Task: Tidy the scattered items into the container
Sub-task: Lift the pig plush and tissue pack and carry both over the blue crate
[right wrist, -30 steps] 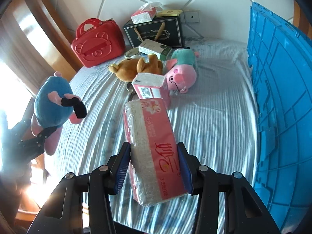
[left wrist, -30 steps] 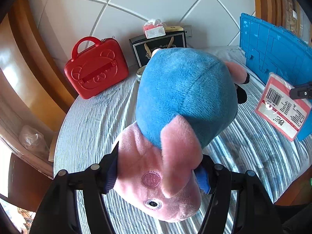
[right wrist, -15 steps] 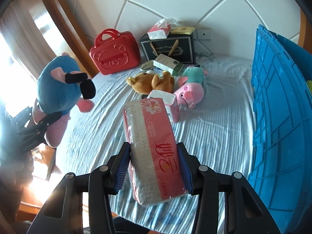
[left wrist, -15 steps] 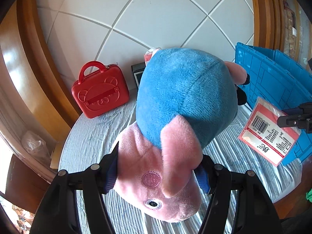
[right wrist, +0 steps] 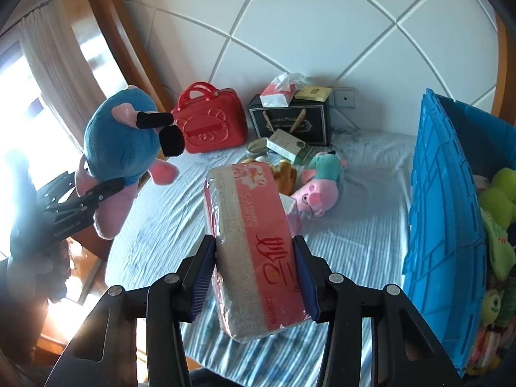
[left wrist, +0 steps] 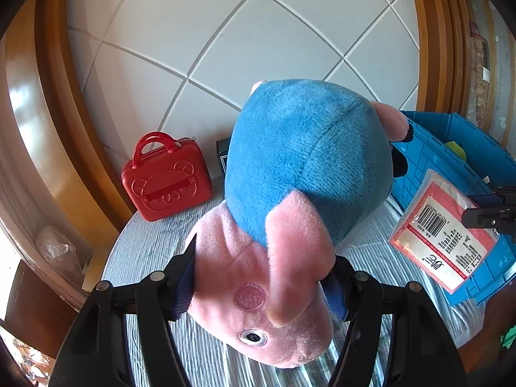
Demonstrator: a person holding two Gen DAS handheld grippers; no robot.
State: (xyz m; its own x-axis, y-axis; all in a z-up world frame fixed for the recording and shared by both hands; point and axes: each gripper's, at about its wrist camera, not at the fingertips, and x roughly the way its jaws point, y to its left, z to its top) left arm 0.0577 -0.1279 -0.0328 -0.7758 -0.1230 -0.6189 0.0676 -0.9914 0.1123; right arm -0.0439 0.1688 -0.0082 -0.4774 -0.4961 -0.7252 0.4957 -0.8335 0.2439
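Observation:
My left gripper is shut on the pink head of a plush pig in a blue dress, held up above the bed; the same plush pig shows at the left of the right wrist view. My right gripper is shut on a red pack of tissues, also lifted; that pack hangs at the right of the left wrist view. The blue crate stands on the bed's right side with green plush toys inside.
On the striped bed sheet lie a smaller pig plush, a brown bear plush and a small white box. At the headboard stand a red toy case and a black gift bag topped with a tissue pack.
Both grippers have risen with their loads still held. The bed and the red case now sit lower in both views, and the blue crate's inside has come into sight.

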